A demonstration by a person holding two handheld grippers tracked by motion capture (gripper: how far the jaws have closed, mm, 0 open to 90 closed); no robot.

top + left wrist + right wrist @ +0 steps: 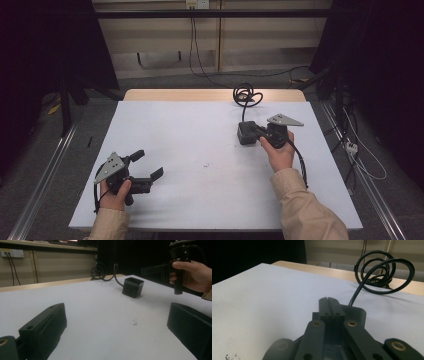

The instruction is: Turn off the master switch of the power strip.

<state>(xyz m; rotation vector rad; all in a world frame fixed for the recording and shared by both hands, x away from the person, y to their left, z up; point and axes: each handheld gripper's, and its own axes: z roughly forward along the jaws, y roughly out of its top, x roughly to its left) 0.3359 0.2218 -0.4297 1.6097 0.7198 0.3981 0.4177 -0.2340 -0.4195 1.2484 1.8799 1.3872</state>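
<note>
A: Nearest the lower edge of the high view, what sits at lower left?

B: The left gripper, held in the person's left hand over the white table top. Its jaws stand wide apart with nothing between them; in the left gripper view they rise at the two bottom corners, with bare table between.

A: And right of centre in that view?

B: The right hand holds the right gripper, which points toward the left of the frame at a small black box. In the right gripper view the jaws stand pressed together, their tips meeting over the box's rim. Whether they pinch the rim or merely lie over it cannot be told.

A: Where does the box lie?

B: On the table, in the right half, just left of the right hand. In the left gripper view it stands upper centre, with the right gripper beside and above it at upper right.

A: Farther back?

B: A black cable leaves the box and coils on the bare wooden strip at the table's far edge; the right gripper view shows the coil at upper right.
</note>
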